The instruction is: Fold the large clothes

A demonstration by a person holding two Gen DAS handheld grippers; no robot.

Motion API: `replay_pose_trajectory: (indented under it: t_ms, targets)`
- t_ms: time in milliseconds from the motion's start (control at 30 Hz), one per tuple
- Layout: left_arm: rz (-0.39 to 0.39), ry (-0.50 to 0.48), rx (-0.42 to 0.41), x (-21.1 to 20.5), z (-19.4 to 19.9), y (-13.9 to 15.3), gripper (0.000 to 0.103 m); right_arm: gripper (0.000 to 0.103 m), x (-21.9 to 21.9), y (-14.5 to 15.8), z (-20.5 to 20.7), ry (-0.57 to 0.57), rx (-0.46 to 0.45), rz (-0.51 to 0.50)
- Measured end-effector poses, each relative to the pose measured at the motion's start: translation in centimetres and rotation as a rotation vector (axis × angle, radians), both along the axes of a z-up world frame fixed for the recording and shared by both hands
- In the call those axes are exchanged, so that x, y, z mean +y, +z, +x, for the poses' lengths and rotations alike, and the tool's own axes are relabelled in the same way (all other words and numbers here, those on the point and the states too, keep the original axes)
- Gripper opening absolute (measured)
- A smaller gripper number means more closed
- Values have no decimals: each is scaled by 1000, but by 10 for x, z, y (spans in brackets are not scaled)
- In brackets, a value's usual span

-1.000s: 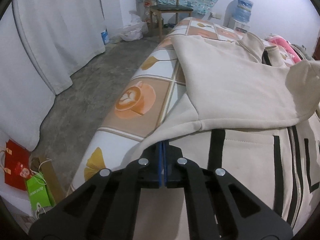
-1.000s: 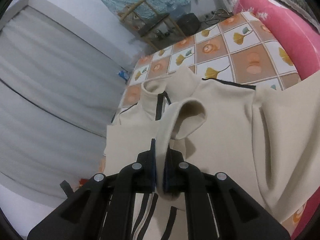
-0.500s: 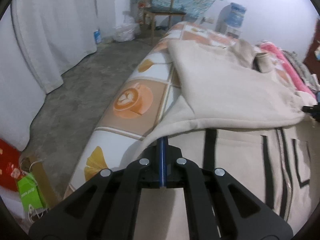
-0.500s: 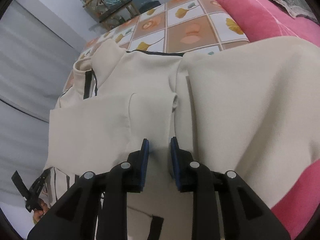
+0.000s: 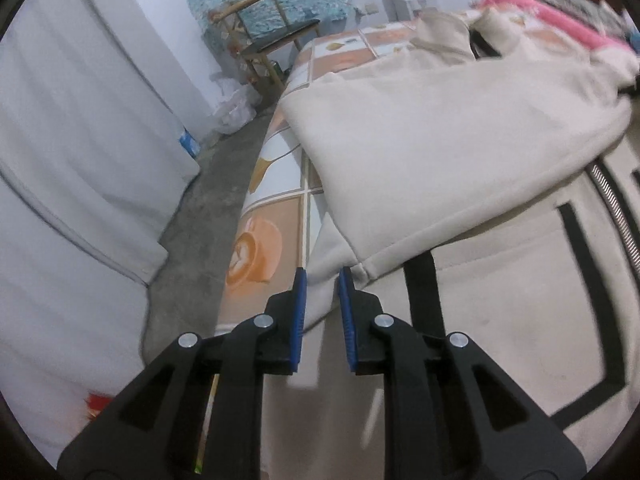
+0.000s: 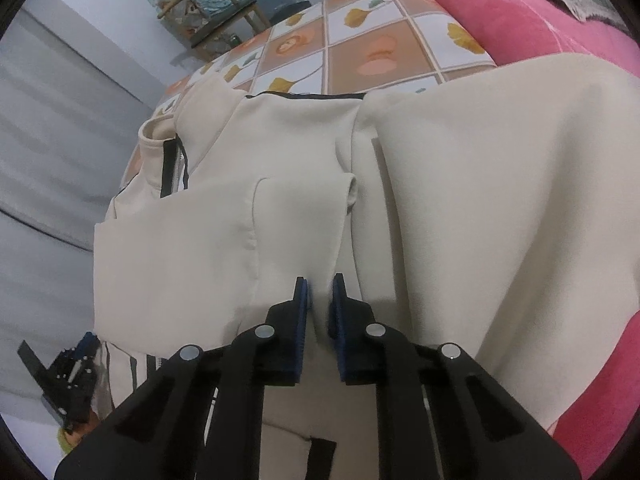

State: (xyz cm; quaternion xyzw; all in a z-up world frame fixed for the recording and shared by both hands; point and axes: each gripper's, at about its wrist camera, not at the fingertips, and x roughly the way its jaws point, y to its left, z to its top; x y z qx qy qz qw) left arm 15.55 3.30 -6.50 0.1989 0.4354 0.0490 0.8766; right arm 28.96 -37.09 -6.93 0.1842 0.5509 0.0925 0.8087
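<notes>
Left gripper (image 5: pixel 322 276) fingers just parting, slightly apart above the jacket (image 5: pixel 460 152).

Jacket (image 6: pixel 460 200) lies on bed (image 6: pixel 380 56), 1 sleeve (image 5: pixel 440 152) folded across its front; chair (image 5: pixel 272 28) behind bed; curtain (image 5: pixel 80 128) left.

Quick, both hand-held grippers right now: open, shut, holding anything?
Left hand-held gripper: open, just released, jacket edge between the jaws.
Right hand-held gripper: jaws just closing, narrow gap, nothing gripped.
</notes>
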Motion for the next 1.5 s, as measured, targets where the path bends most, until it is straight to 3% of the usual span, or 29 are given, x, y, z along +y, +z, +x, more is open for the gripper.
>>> replay_pose_trajectory:
  t_ms: [100,233,367,467,600,667,967,1133,1267,1367,1500]
  targets:
    - [58,-22,-22,-5,-1,-3,12,7,-2,3,-1,-10,1,14]
    - [73,-13,-65,-5,-6,-1,5,6,3,14,-3,4,-34,3]
    - [-54,61,-109,16,-6,13,4,6,10,30,-7,27,-71,40]
    - [-219,139,-100,44,-1,17,4,6,15,36,-10,46,-89,94]
    - [-452,196,-80,78,-1,15,5,6,18,22,-9,54,-67,75]
    - [-511,194,-80,87,-5,17,5,6,14,13,-9,43,-52,71]
    - [-553,265,-92,127,-44,49,6,6,4,-3,-15,27,-38,116]
    - [-633,251,-95,138,-51,83,18,6,4,-4,-13,33,-35,114]
    - [-713,194,-96,137,-31,107,36,6,5,-5,-13,37,-34,107]
    - [-819,148,-20,128,13,105,49,6,6,-5,-12,38,-33,98]
    - [-822,133,68,104,73,80,50,6,11,-2,-12,48,-38,61]
